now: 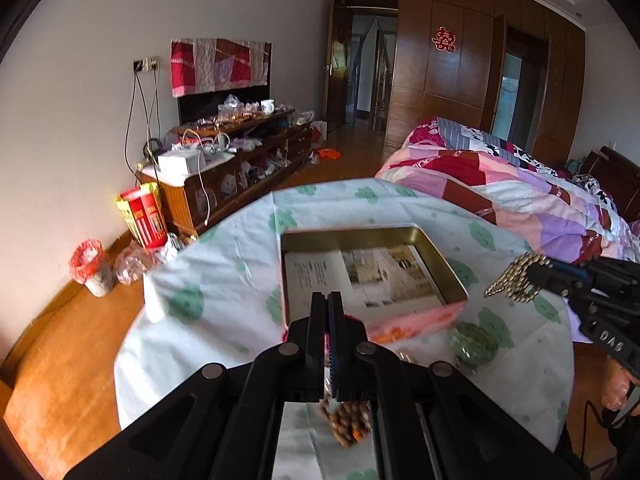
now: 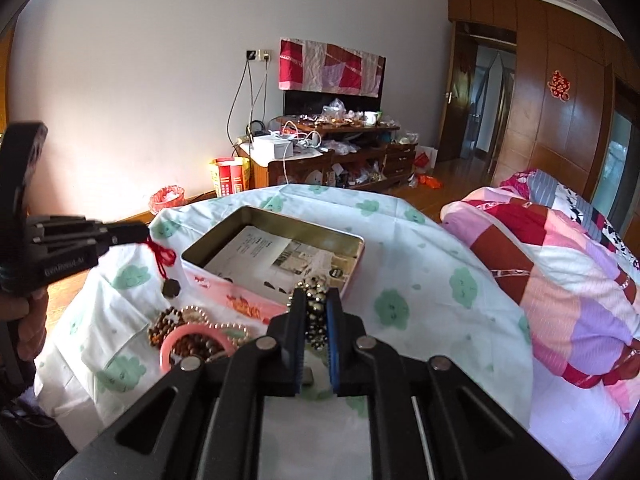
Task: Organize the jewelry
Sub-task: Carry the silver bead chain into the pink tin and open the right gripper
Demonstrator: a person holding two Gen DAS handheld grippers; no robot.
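An open gold tin (image 1: 448,268) with a leaflet inside stands on the cloth-covered table; it also shows in the right wrist view (image 2: 352,242). My left gripper (image 1: 328,304) is shut on a red cord with a dark pendant (image 2: 170,286), held above the tin's near left corner. My right gripper (image 2: 316,300) is shut on a shiny gold-bead bracelet (image 2: 316,312), held above the tin's near edge; it shows in the left wrist view (image 1: 512,280). A pink bangle (image 2: 188,340) and several bead bracelets (image 2: 164,326) lie on the cloth by the tin. A green bead bracelet (image 1: 472,344) lies near it.
The table wears a white cloth with green patches (image 2: 420,272). A bed with a patchwork quilt (image 2: 560,280) is close on the right. A cluttered wooden cabinet (image 2: 340,156), a red-lined bin (image 2: 166,198) and a red-yellow box (image 2: 230,176) stand by the far wall.
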